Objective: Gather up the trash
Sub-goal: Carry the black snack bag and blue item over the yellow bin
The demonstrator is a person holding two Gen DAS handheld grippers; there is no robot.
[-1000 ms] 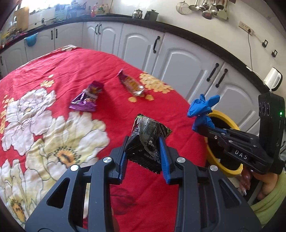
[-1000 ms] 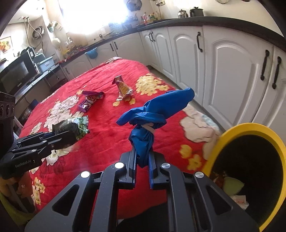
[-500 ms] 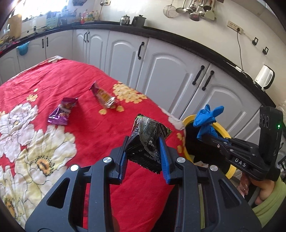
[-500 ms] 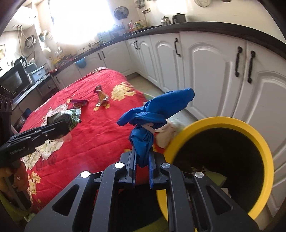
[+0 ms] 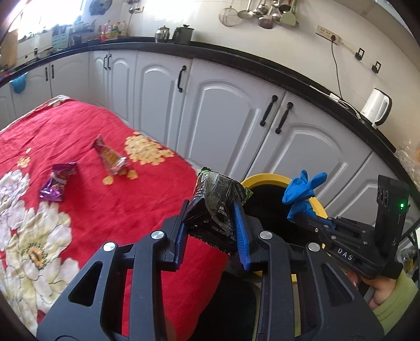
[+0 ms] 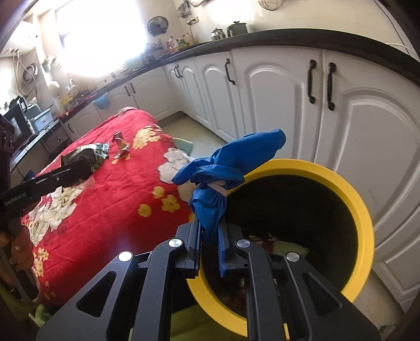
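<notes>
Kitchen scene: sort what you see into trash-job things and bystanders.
Job:
- dark green wrapper, gripped in left claw
- blue glove, pinched in right claw
- yellow-rimmed bin
- purple wrapper and orange-red wrapper, lying on the red floral cloth

Lying about:
- white kettle
- hanging ladles
- pots on counter

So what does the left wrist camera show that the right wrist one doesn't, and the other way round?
Only the left wrist view shows the purple wrapper on the red cloth and the white kettle on the counter. Only the right wrist view shows trash lying inside the yellow bin and the microwave. Both show the dark green packet clamped in the left gripper, the blue glove clamped in the right gripper, and the orange wrapper.
</notes>
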